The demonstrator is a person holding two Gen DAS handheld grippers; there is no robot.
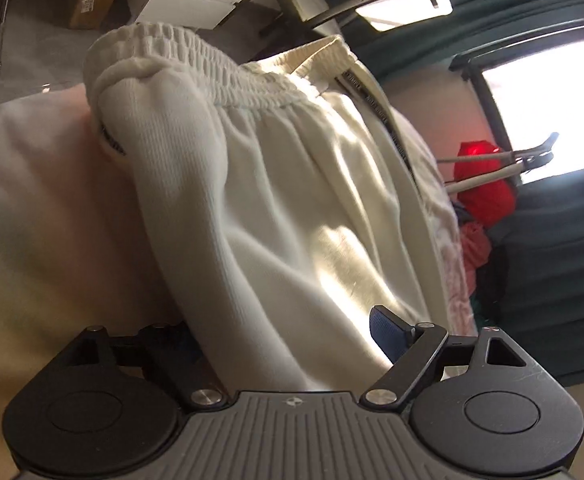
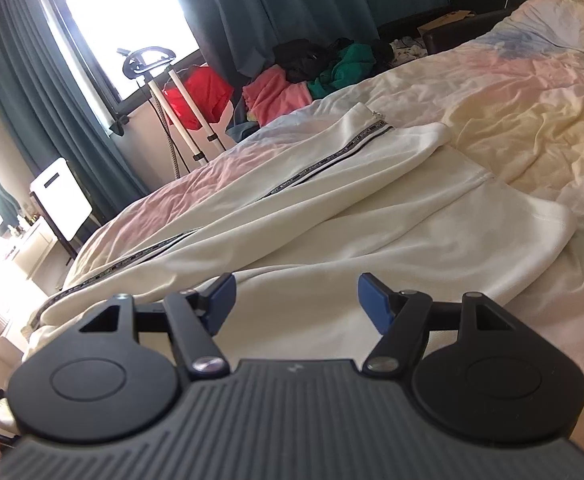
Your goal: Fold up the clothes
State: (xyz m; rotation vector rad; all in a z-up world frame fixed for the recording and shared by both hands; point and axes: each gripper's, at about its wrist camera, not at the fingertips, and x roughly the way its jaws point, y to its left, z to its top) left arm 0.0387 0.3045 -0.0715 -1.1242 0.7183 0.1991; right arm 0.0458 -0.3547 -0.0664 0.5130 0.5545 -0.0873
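The cream trousers [image 2: 332, 200] are lying stretched across the bed [image 2: 512, 92], their legs running away toward the far edge, with a dark lettered side stripe [image 2: 332, 160] showing along the upper leg. The right tongs [image 2: 296, 300] are hovering low over the near part of the fabric, their blue pads [image 2: 376, 300] standing spread apart with nothing between them.

In the left wrist view, the elastic waistband [image 1: 211, 60] end of the trousers [image 1: 271, 200] is bunching up close in front of the camera, gathered into a thick fold that is rising off the pale bedsheet [image 1: 31, 200]. The left tongs [image 1: 292, 340] are sitting around that fold: one blue pad [image 1: 388, 332] is showing on the right of the cloth, while the other finger is hidden behind the fabric (so I cannot tell whether they are actually pinching it).

Beyond the bed, a heap of clothes [image 2: 292, 76] in red, pink, green and black is lying beneath teal curtains [image 2: 292, 0], beside a garment steamer stand [image 2: 163, 92] by the bright window [image 2: 123, 12].
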